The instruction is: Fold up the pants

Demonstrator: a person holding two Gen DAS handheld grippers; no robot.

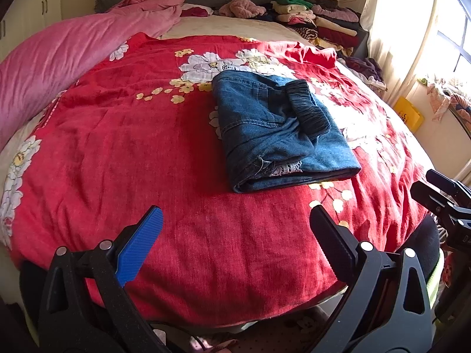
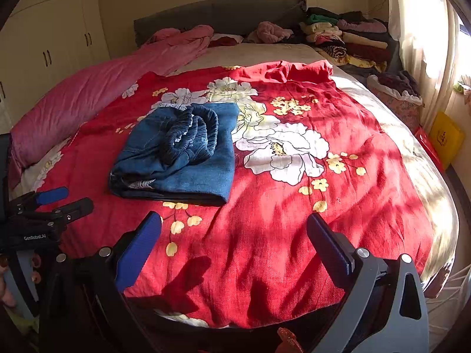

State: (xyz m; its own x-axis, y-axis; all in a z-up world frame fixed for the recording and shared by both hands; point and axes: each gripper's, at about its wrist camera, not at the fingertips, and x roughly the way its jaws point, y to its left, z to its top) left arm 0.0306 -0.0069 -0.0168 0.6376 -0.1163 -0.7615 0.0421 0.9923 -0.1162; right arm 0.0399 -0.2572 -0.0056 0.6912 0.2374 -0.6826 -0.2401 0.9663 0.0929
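Ahead of your spread, empty left gripper and right gripper, the jeans are lying folded; seemingly nothing's remaining.

Both wrist views over bed

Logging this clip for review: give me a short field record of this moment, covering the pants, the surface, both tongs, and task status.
pants: blue denim pants, folded into a compact stack, elastic waistband on top
surface: red floral blanket on a bed
left tongs: open, empty, held back from the pants
right tongs: open, empty, held back from the pants
contact: neither tongs touches the denim
background: pile of folded clothes near the headboard, pink quilt along one side
task status: fold looks complete
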